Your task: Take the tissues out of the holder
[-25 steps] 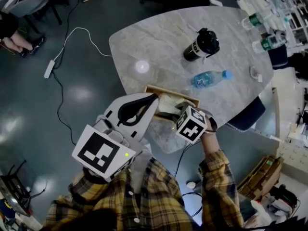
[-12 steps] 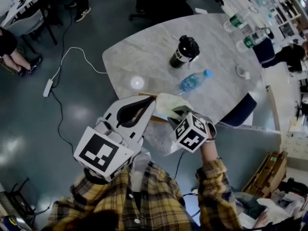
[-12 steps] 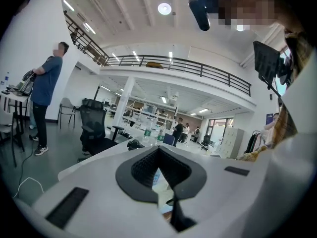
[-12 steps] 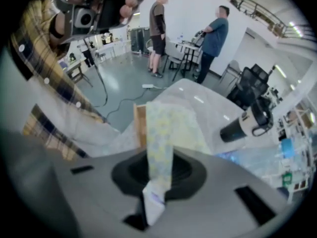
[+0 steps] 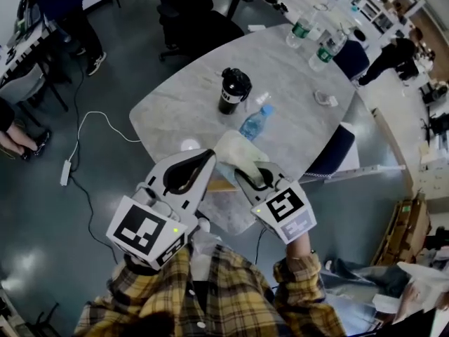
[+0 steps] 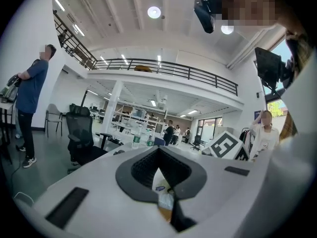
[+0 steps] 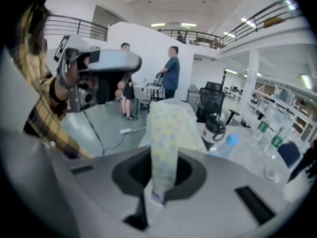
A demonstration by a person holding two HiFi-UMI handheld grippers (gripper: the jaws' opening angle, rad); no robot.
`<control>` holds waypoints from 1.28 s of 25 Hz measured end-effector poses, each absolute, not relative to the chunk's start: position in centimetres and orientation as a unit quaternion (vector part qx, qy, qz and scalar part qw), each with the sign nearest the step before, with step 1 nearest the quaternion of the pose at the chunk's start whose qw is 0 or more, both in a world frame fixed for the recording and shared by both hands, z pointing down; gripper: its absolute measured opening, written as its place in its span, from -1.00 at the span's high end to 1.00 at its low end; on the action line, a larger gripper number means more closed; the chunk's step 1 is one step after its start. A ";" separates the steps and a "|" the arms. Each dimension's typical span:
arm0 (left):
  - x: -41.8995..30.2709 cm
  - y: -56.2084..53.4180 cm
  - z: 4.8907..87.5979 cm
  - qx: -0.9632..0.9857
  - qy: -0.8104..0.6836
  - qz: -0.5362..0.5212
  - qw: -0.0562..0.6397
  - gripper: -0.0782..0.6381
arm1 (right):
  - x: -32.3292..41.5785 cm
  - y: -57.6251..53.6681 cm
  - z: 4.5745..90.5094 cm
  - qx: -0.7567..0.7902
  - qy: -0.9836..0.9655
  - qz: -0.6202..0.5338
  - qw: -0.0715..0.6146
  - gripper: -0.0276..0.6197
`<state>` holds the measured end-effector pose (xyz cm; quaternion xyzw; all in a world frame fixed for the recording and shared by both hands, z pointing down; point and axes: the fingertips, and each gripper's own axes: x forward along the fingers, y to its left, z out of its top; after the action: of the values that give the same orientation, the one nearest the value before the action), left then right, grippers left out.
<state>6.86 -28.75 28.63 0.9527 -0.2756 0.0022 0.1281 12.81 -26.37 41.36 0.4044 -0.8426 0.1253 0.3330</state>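
Note:
My right gripper [image 5: 242, 168] is shut on a soft tissue pack [image 5: 234, 150], pale with a yellow-green print, and holds it above the table. In the right gripper view the pack [image 7: 166, 133] stands up out of the jaws of my right gripper [image 7: 157, 185]. The wooden holder [image 5: 219, 186] lies on the marble table [image 5: 175, 111] near its front edge, mostly hidden beneath both grippers. My left gripper [image 5: 209, 154] hovers just left of the pack with its jaws together and nothing between them. Through the jaws of the left gripper [image 6: 158, 150] I see a bit of the holder [image 6: 163, 214].
A black lidded cup [image 5: 233, 90] and a lying blue-capped water bottle [image 5: 254, 123] are beyond the pack. Two more bottles [image 5: 300, 28] stand at the far edge. A blue chair [image 5: 337, 149] is at the right, and a cable [image 5: 84, 128] runs across the floor at the left.
The right gripper has lifted the tissue pack up out of the wooden holder. The left gripper has risen off the holder too, and the head view has tilted.

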 end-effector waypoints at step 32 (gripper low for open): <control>9.0 -26.6 26.7 0.963 -0.250 -0.006 0.103 0.73 | 15.2 -24.3 32.2 0.541 -0.824 0.147 0.082 0.78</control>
<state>9.00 -26.56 26.66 0.9626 -0.2503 -0.0059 0.1035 15.24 -24.34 32.15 0.5411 -0.8239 0.1474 0.0816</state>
